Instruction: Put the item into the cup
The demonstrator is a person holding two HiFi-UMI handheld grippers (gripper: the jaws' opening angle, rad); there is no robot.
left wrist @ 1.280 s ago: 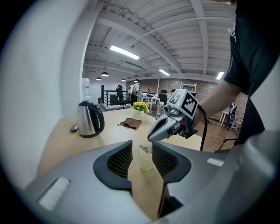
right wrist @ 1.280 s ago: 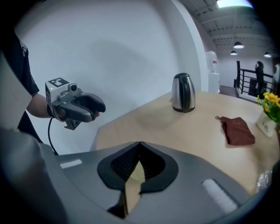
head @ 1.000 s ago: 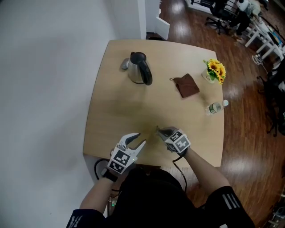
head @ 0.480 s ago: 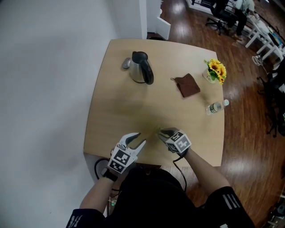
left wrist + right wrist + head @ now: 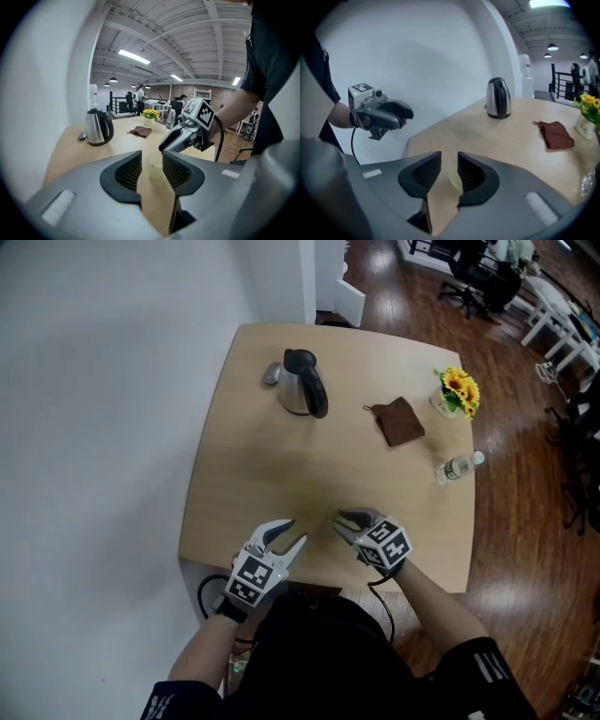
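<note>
**On the table's near edge: one cup, two open hand-held grippers**

Near the front of the pale wooden table [image 5: 253, 465] stands a single cup [image 5: 155, 165]. It is small, round and translucent, and narrows slightly toward its base. It is upright, with its long axis vertical and its mouth facing up. Its lower part looks cloudier than the rim, but I cannot tell what lies inside.

Two grippers flank it, each grey with ribbed black pads and a marker cube.
- **Left hand-held gripper [image 5: 293, 532]:** its jaws stand wide apart. The cup shows in the gap beyond the tips, untouched.
- **Right hand-held gripper [image 5: 339, 521]:** its jaws have just been opening and now stand wide. The cup's rim shows through the gap, partly behind one jaw — no pad presses on it, and nothing is clasped.

Five other things sit farther back, one of each:
- a brushed-metal kettle [image 5: 302, 385] with a black handle and lid
- a small rounded grey object [image 5: 271, 374] just beside the kettle
- a crumpled brown cloth [image 5: 399, 421], well apart from the kettle
- a clear plastic bottle [image 5: 457, 467] near the right edge
- a white pot of sunflowers [image 5: 455, 392] — yellow blooms with dark centres

Dark wood floor [image 5: 525, 427] surrounds the table.
</note>
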